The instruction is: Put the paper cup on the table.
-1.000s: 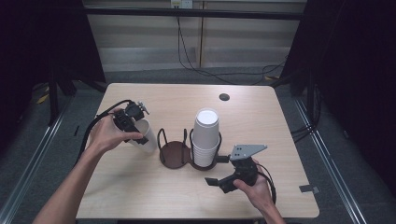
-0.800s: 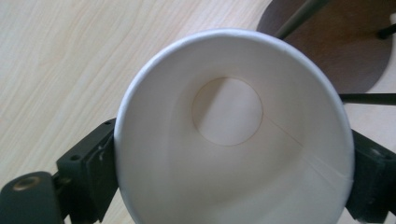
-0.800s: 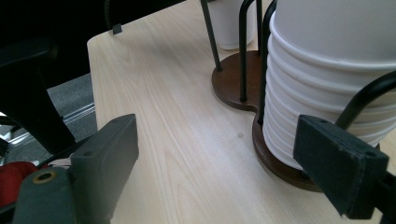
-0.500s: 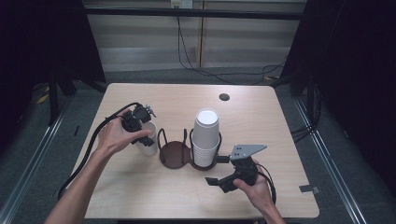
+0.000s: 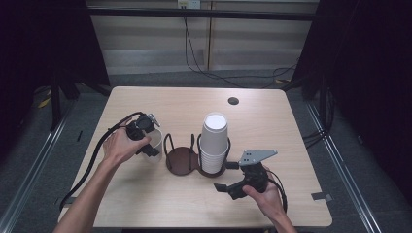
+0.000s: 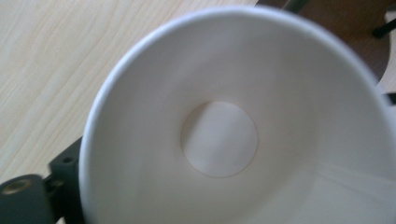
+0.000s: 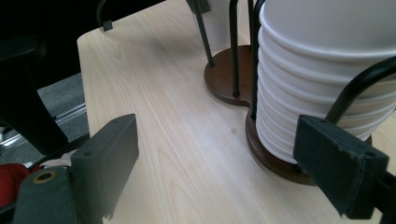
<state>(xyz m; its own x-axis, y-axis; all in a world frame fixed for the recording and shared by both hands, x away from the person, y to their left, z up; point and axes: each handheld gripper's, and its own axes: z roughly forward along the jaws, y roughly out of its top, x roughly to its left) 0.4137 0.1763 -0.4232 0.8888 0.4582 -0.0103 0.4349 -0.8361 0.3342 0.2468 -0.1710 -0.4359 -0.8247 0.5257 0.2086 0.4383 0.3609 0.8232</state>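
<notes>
White cup (image 5: 154, 141) has moved from the table's (image 5: 145, 204) left to just beside the empty holder (image 5: 182, 158); left gripper (image 5: 145, 141) holds its rim, jaws just loosening. Right gripper (image 5: 238, 180) waits open near the stack (image 5: 214, 143).

Matt white paper makes the single cup (image 6: 219, 135) and the ribbed cup stack (image 7: 322, 84), the rack (image 7: 233, 74) pairs glossy brown wood with thin black metal rods, and the counter (image 7: 177, 140) is smooth pale wood-grain.
</notes>
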